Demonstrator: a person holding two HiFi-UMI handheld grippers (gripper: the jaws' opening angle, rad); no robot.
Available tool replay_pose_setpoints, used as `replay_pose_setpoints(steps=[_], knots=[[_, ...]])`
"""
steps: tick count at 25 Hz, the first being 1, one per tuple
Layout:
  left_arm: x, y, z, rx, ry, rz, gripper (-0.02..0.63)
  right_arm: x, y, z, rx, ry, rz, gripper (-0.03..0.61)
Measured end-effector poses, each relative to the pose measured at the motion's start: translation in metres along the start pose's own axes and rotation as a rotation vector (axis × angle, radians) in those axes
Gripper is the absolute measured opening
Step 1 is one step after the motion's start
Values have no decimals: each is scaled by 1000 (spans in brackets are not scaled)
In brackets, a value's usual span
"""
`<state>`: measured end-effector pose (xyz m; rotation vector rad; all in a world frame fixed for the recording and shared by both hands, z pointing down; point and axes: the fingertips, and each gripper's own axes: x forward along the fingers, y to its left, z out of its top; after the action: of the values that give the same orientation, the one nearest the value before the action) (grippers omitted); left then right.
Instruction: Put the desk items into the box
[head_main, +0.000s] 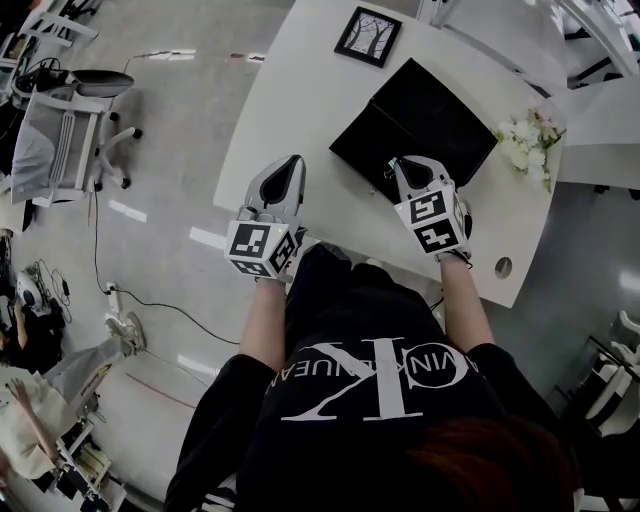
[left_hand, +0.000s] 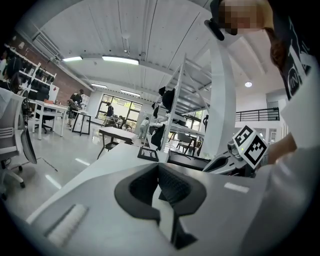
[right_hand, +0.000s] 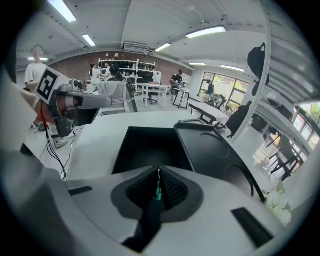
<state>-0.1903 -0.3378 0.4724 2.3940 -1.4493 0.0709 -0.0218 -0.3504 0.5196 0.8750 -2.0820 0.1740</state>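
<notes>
**Head view.** The person stands at the near edge of the white desk (head_main: 300, 90). The black box (head_main: 365, 150) lies open, with its lid (head_main: 445, 110) laid flat against its far side, which leaves the cavity free for loading. The picture frame (head_main: 368, 36) lies beyond the box. The flowers (head_main: 528, 145) lie right of the lid, near the desk's edge. Both items are outside the box, so packing looks not yet begun. The left gripper (head_main: 292, 162) hangs over bare desk left of the box. The right gripper (head_main: 400, 165) sits at the box's near corner.

**Left gripper view.** The left gripper (left_hand: 158, 167) has its pads meeting at the tips, with nothing between them. The picture frame (left_hand: 148, 154) lies straight ahead, probably the next pick.

**Right gripper view.** The right gripper (right_hand: 159, 171) is pressed to a slit. A thin green sliver shows in the seam, and it cannot be identified. The box (right_hand: 150, 145) lies directly ahead, with no item visible inside. The lid (right_hand: 215, 155) is on its right, and the flowers (right_hand: 277, 200) are further right.
</notes>
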Motion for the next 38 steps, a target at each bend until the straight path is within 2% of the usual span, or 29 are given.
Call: replay_pose_setpoints(steps=[16, 22, 29, 38], knots=[[-12, 9, -4, -10, 0, 14, 11, 5, 3, -3, -9, 30, -37, 20], [-14, 8, -4, -11, 4, 11, 11, 3, 7, 1, 37, -2, -18, 20], [-15, 3, -4, -12, 4, 11, 11, -4, 9, 5, 142, -60, 16, 20], [-14, -5, -1, -7, -6, 3, 11, -17, 2, 10, 166, -116, -2, 21]])
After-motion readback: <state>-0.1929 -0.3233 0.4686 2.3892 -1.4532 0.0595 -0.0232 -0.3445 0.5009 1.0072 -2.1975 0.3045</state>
